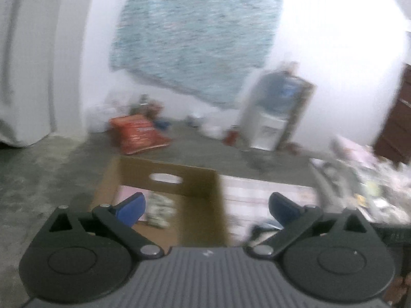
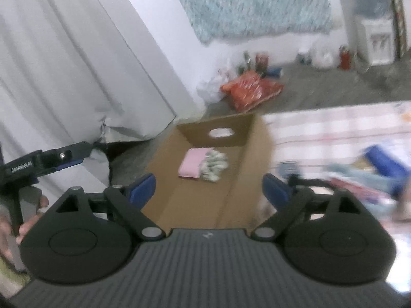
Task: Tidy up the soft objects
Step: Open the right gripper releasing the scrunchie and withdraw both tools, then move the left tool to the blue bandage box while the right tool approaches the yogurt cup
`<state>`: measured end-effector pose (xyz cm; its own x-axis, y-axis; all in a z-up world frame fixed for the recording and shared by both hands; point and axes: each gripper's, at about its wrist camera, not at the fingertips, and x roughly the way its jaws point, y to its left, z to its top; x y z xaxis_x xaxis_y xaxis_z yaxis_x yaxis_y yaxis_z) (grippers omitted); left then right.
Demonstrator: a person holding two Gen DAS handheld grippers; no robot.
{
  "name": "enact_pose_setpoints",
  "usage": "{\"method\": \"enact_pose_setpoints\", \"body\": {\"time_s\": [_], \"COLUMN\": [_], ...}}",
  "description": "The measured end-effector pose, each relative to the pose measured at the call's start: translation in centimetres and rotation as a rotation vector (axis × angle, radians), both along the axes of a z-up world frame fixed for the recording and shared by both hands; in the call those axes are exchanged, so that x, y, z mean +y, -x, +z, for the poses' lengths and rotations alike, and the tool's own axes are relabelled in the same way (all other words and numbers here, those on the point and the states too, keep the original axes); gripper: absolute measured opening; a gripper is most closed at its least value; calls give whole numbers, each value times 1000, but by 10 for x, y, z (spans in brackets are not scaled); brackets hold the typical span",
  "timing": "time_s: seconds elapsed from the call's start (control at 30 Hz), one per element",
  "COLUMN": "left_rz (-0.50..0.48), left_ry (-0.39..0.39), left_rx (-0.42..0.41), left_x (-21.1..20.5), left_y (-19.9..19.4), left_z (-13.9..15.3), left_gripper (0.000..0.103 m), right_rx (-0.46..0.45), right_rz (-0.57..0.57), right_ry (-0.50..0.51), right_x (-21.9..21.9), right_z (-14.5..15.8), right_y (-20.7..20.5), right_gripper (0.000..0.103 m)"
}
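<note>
Above the open cardboard box [image 2: 203, 174], both grippers are hanging with their blue-padded jaws spread wide and nothing between them. From the right wrist view, the right gripper [image 2: 209, 188] is pointing down into the box, where two soft items are lying side by side and touching on the box floor toward the far end: a folded pink cloth [image 2: 192, 165] on the left and a pale, patterned folded cloth [image 2: 214, 166] on the right. The far wall of the box is showing an oval handle cutout.

From the left wrist view, the left gripper [image 1: 206, 208] is sitting over the right-hand wall of the same box [image 1: 164, 177], so its left pad is hovering over the box interior and its right pad over a pink checked mat [image 1: 267, 195] just beside the box. The patterned cloth [image 1: 160, 210] is showing inside the box near the left pad, with a strip of the pink cloth [image 1: 129, 192] behind that pad; neither is touching the pads.

At the left edge of the right wrist view, a hand [image 2: 23, 220] is gripping the handle of the left gripper's body.

On the mat to the right of the box, a blurred heap of fabrics is lying, including a blue piece [image 2: 385, 164]; what the rest are cannot be told. Farther back, on the grey floor, an orange-red bag [image 2: 250, 89] is resting near the white wall, and a blue-green textile [image 1: 197, 38] is hanging on that wall. A white curtain [image 2: 64, 64] is draping down on the left.
</note>
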<state>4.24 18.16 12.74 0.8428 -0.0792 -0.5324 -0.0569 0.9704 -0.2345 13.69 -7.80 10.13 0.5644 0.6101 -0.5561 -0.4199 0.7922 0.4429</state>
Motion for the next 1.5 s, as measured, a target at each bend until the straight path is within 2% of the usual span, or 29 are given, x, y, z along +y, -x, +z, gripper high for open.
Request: {"method": "enact_pose_setpoints", "body": {"time_s": [0.17, 0.27, 0.33, 0.5, 0.53, 0.63, 0.73, 0.77, 0.87, 0.97, 1.13, 1.23, 1.3, 1.5], "left_rz": [-152, -248, -318, -474, -496, -550, -593, -597, -611, -629, -663, -682, -697, -715], "left_ry": [-67, -96, -119, -94, -91, -91, -119, -129, -148, -165, -210, -200, -195, -175], "left_rx": [-1, -1, 11, 97, 130, 216, 262, 280, 334, 381, 419, 437, 452, 465], "left_x": [-71, -120, -154, -227, -242, -278, -308, -315, -335, -347, -364, -368, -371, -373], "left_y": [24, 31, 33, 16, 10, 0, -13, -17, -37, -52, -72, -83, -88, -89], "left_z": [-10, -26, -39, -84, -95, -122, -152, -160, -188, -209, -236, -248, -255, -265], "left_gripper": [103, 103, 103, 103, 103, 101, 98, 94, 83, 77, 76, 76, 71, 66], "right_rx": [-73, -96, -90, 6, 22, 70, 110, 130, 199, 254, 292, 313, 330, 378], "right_rz": [-116, -220, -280, -399, -412, -457, -481, -479, -489, -492, -495, -508, -509, -503], "right_ry": [20, 1, -14, -96, -107, -136, -145, -143, -161, -201, -225, -227, -252, -318], "right_x": [-113, -176, -205, -260, -262, -268, -268, -269, -272, -279, -280, -278, -276, -272], "right_z": [25, 21, 6, -58, -69, -105, -139, -151, -180, -203, -225, -238, -246, -263], "right_y": [67, 105, 122, 150, 150, 151, 141, 136, 125, 115, 96, 84, 79, 67], "right_gripper": [92, 93, 93, 92, 91, 79, 56, 49, 38, 37, 37, 37, 37, 39]}}
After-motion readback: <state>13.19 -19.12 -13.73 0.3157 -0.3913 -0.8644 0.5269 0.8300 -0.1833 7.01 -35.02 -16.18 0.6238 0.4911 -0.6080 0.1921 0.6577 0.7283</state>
